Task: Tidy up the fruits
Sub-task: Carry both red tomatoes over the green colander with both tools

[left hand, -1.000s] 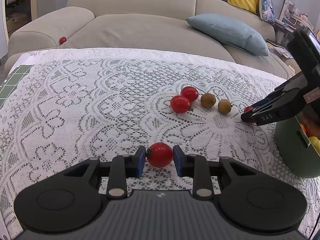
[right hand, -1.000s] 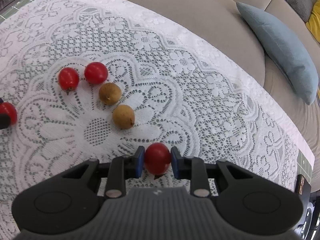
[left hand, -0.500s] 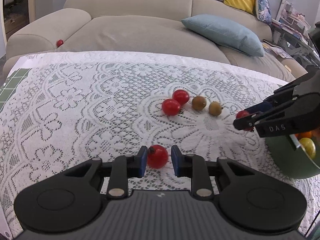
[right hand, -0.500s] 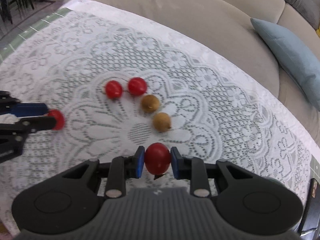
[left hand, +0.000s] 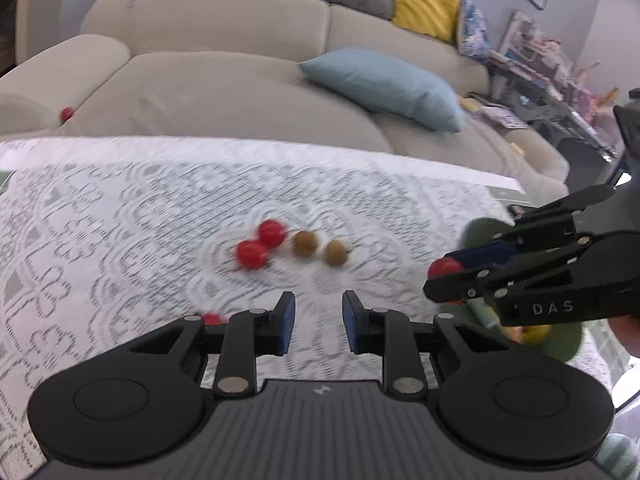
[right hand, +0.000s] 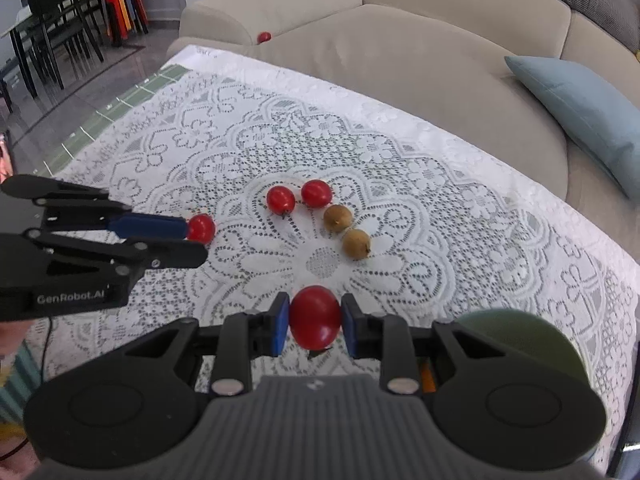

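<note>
Two risks are showing in the left wrist view. The left claw (left hand: pixel 316 320) is sitting drawn in with nothing between its pads. A stray tomato (left hand: pixel 212 318) is lying on the lace cloth (left hand: pixel 100 240) just left of its left finger, outside the grip. Carrying on to the bowl would mean arriving empty. On the right, the right claw (left hand: pixel 440 276) is pinching a held tomato (left hand: pixel 446 268) right at its tips in front of the green bowl (left hand: pixel 478 232). The view is blurring, so contact is hard to judge.

Right wrist view: the held tomato is sitting squarely between the pads, gripped, above the counter, with the bowl rim near right. Smooth round skin, so I'm expecting it could squirt out if the squeeze shifts. The left claw is hanging at the left with the stray tomato at its tip; cannot tell whether they're touching. A red pair (right hand: pixel 298 198) and a brown pair (right hand: pixel 348 230) are waiting mid-counter, clear of both claws. Another red fruit (right hand: pixel 264 37) is resting on the sofa (right hand: pixel 400 60), far off.
</note>
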`<move>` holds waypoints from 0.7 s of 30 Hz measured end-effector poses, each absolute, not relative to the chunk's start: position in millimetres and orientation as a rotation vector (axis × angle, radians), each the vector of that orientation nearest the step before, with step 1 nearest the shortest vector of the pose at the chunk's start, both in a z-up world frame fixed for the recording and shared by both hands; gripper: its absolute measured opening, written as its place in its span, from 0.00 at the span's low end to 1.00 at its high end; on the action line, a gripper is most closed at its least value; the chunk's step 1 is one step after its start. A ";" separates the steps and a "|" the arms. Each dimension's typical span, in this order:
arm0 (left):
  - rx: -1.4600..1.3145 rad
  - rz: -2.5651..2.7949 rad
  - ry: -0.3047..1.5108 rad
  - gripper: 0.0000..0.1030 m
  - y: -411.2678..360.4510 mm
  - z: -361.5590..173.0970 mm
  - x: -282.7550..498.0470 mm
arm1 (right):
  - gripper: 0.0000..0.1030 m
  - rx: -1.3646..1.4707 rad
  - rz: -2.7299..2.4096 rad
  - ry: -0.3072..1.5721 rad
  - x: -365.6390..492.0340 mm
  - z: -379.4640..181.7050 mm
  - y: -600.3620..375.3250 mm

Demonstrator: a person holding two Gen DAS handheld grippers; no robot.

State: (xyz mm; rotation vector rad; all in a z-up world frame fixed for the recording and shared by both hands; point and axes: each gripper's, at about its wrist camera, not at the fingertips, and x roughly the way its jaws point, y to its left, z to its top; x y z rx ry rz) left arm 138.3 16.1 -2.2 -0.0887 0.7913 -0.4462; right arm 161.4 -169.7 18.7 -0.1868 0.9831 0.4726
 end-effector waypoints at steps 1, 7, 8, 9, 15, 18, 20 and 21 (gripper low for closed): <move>-0.090 -0.467 0.790 0.28 10.9 1.1 138.4 | 0.23 -0.179 0.469 0.978 158.4 22.0 -176.2; -0.013 -0.505 0.776 0.28 -10.0 13.3 139.4 | 0.23 -0.131 0.424 0.968 145.1 32.6 -212.4; 0.003 -0.496 0.781 0.28 -8.7 14.0 141.2 | 0.23 -0.123 0.422 0.966 143.2 32.7 -216.6; 0.019 -0.485 0.790 0.28 -5.9 13.2 143.0 | 0.23 -0.117 0.421 0.963 141.2 32.9 -220.0; 0.128 -0.343 0.846 0.37 18.1 -1.8 153.7 | 0.24 -0.085 0.413 0.945 137.3 31.8 -236.0; 0.112 -0.323 0.866 0.41 33.2 -15.9 163.8 | 0.24 -0.074 0.399 0.947 137.8 28.6 -243.6; 0.084 -0.296 0.891 0.41 41.4 -27.9 172.8 | 0.24 -0.063 0.386 0.952 137.6 25.6 -249.5; 0.076 -0.281 0.900 0.42 44.6 -33.2 176.0 | 0.24 -0.059 0.381 0.956 137.7 24.0 -252.1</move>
